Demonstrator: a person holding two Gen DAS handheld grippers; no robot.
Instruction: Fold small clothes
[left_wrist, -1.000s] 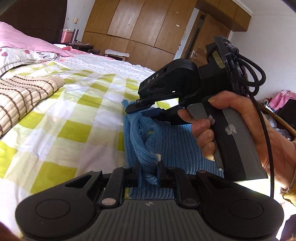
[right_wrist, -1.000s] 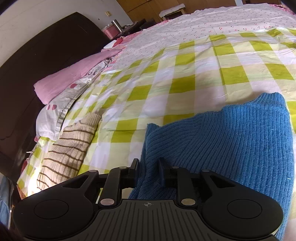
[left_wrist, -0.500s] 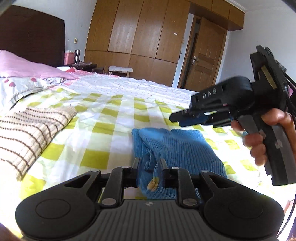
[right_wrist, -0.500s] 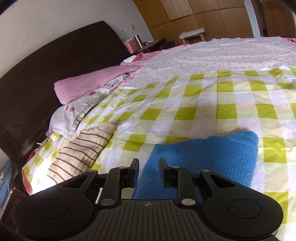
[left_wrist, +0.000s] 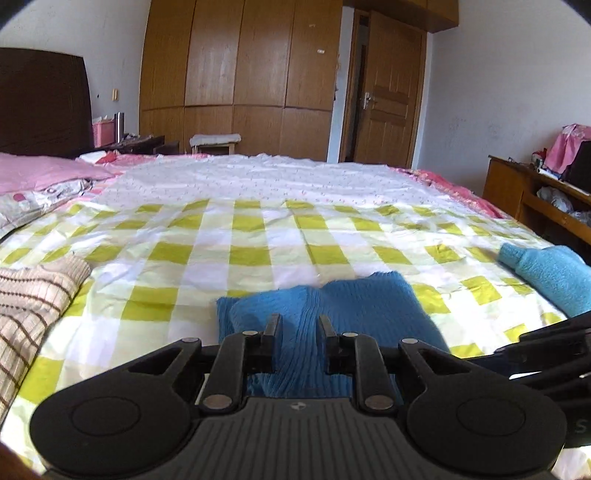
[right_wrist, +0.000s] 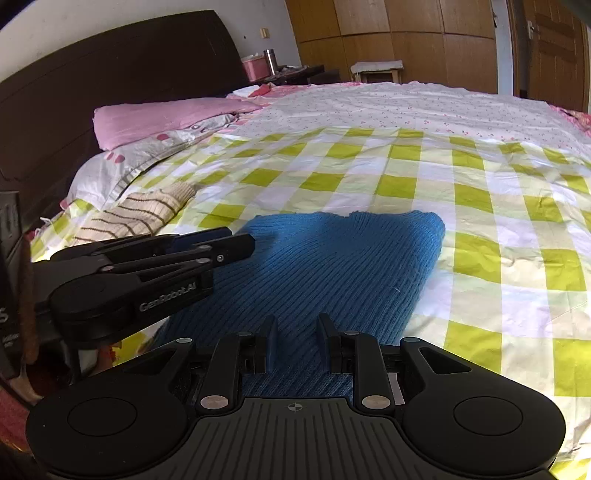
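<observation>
The blue knitted sweater is lying folded on the green-and-white checked bedspread, near the closer edge of the bed. In the right wrist view the same sweater is showing as a compact ribbed bundle, with its far edge forming two rounded lobes.

The left gripper is hovering just above the near part of the sweater; its two fingers are standing apart, with blue knit visible in the gap between them, and nothing is being clamped. Seen from the right wrist camera, the left gripper is reaching in from the left side, its tips over the sweater's left edge.

The right gripper is likewise positioned over the sweater's near portion, its fingers parted and gripping nothing; whether either finger is touching the fabric cannot be told. In the left wrist view only part of the right gripper is appearing at the right margin.

A beige garment with brown stripes is lying at the left of the bedspread, well apart from the sweater. A lighter blue fleece garment is resting at the right edge. A pink pillow is lying against the dark headboard.
</observation>
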